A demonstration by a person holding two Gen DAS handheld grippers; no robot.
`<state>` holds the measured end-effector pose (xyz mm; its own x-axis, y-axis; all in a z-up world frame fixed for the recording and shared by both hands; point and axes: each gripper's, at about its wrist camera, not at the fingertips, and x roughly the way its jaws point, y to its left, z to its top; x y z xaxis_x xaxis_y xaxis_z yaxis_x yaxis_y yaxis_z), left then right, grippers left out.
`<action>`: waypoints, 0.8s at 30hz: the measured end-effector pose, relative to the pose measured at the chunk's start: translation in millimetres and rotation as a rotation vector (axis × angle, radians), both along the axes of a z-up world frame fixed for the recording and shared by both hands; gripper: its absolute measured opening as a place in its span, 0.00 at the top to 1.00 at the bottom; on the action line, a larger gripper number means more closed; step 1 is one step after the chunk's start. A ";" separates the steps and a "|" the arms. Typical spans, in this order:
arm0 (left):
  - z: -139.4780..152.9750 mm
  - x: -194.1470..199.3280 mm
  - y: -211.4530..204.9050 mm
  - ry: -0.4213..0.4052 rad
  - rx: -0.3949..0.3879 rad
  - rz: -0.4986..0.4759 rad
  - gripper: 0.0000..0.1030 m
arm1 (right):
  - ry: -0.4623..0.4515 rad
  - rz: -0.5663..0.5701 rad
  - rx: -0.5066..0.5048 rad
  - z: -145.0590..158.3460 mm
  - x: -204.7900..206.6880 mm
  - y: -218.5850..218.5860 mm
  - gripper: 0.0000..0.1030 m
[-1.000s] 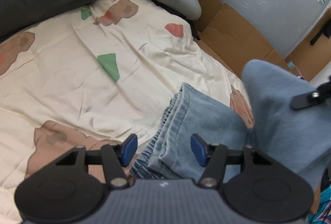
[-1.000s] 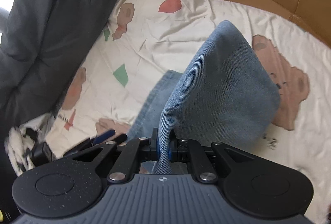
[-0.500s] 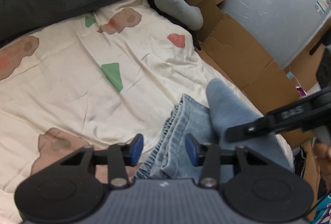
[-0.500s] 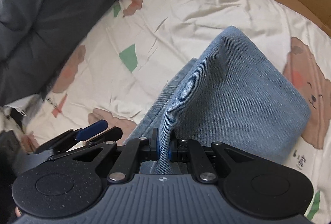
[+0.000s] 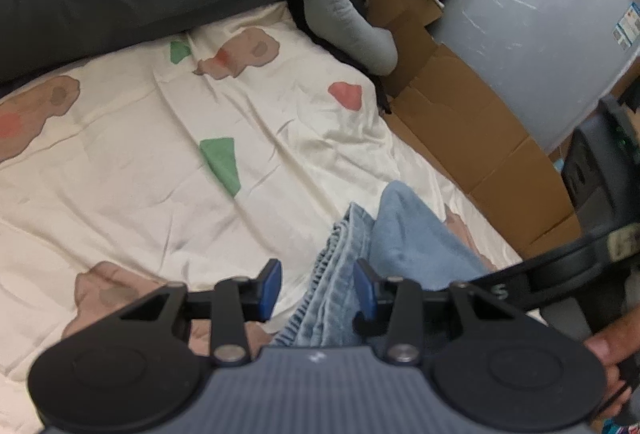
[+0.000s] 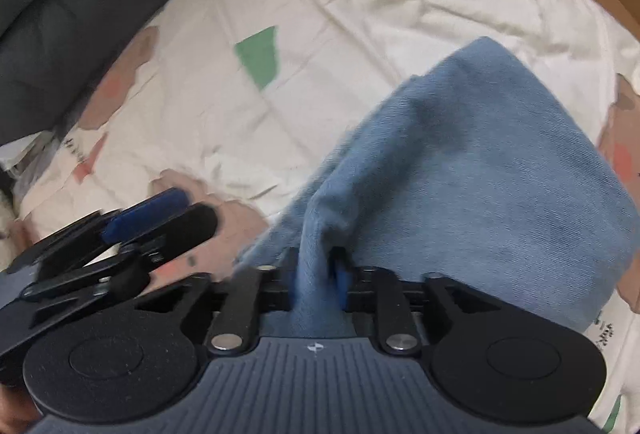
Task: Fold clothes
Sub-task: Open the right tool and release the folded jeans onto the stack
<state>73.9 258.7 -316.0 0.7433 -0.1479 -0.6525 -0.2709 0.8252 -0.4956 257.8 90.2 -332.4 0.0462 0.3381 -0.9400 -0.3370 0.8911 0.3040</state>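
A single letter "S" can be read, white on the black arm of the other tool that crosses the lower right of the left wrist view. The grey wrapped panel behind the cardboard carries a small label at its right edge, its print too small to read. Dark script on the bedsheet, beside the denim, is illegible.

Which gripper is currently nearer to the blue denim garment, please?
Right. The right gripper has the blue denim garment's fold between its just-opening jaws; the left gripper hovers at its gathered edge.
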 end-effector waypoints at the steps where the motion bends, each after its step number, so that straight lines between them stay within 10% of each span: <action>1: 1.4 -0.6 1.7 -0.008 -0.006 0.004 0.58 | 0.014 -0.002 0.021 2.8 -0.5 -0.3 0.64; 10: 22.8 -1.0 16.9 -0.052 -0.013 0.009 0.38 | 0.027 -0.080 0.095 44.6 -5.7 -31.2 0.58; 24: 1.8 13.1 -18.6 0.071 0.005 -0.176 0.41 | -0.184 -0.541 0.099 21.0 -73.4 -162.1 0.57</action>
<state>87.0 240.1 -314.2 0.6580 -0.2684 -0.7035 -0.1562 0.8653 -0.4762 184.4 -71.9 -311.3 0.3968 0.3064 -0.8653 0.1034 0.9217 0.3738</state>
